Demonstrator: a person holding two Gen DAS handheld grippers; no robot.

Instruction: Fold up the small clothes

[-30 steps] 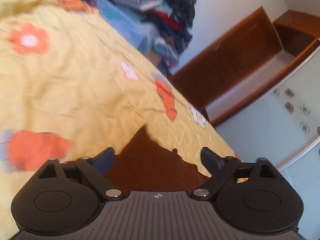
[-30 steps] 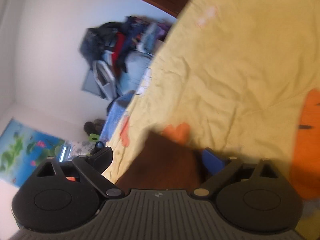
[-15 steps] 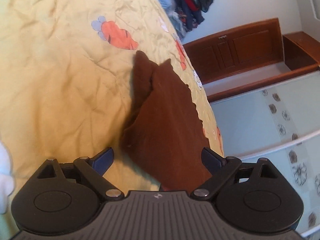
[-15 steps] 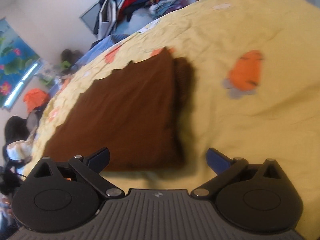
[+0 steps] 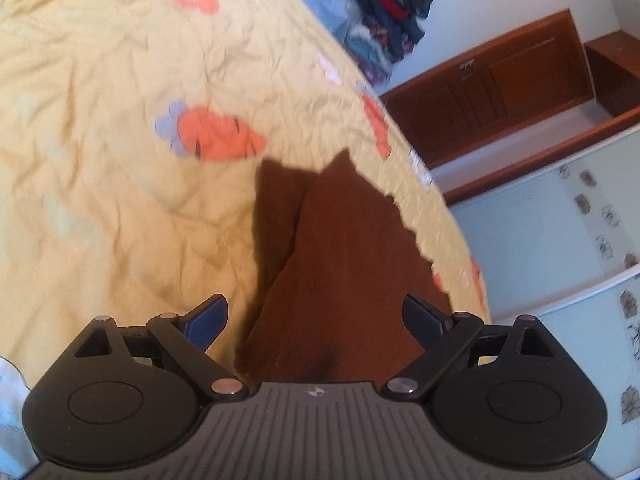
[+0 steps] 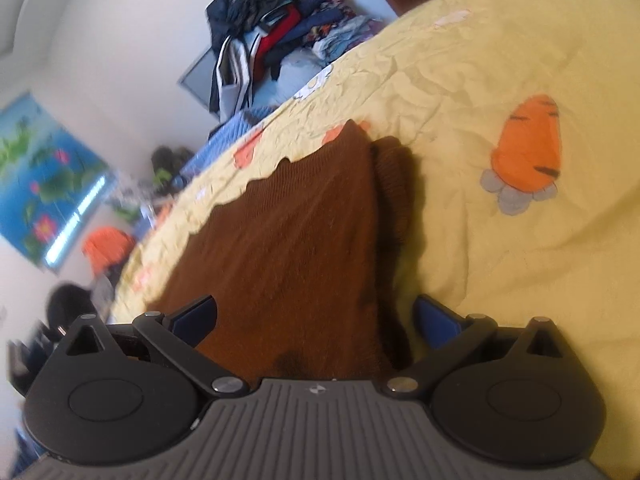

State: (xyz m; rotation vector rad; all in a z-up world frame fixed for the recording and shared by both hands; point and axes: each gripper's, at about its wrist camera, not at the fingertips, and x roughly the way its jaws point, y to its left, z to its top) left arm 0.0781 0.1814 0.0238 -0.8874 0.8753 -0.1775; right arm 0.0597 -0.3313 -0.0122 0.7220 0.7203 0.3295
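One brown garment (image 5: 344,264) lies flat on the yellow bedspread (image 5: 100,200), dead ahead of both grippers and running under each camera's lower edge. Its long axis points away from you along the fingers in both views, narrowing to a far tip near the bed's edge. Your left gripper (image 5: 316,316) has its fingers spread wide with nothing between them, straddling the near end of the cloth. Your right gripper (image 6: 316,316) is likewise spread and empty, its left finger over the cloth and its right finger over the bedspread just beside the folded edge. Both look about equally close, so I can't tell which is nearer. A narrower flap (image 6: 394,188) lies beside the main panel. Count: one garment, two grippers. A pile of clothes (image 6: 276,36) sits well apart beyond the bed.
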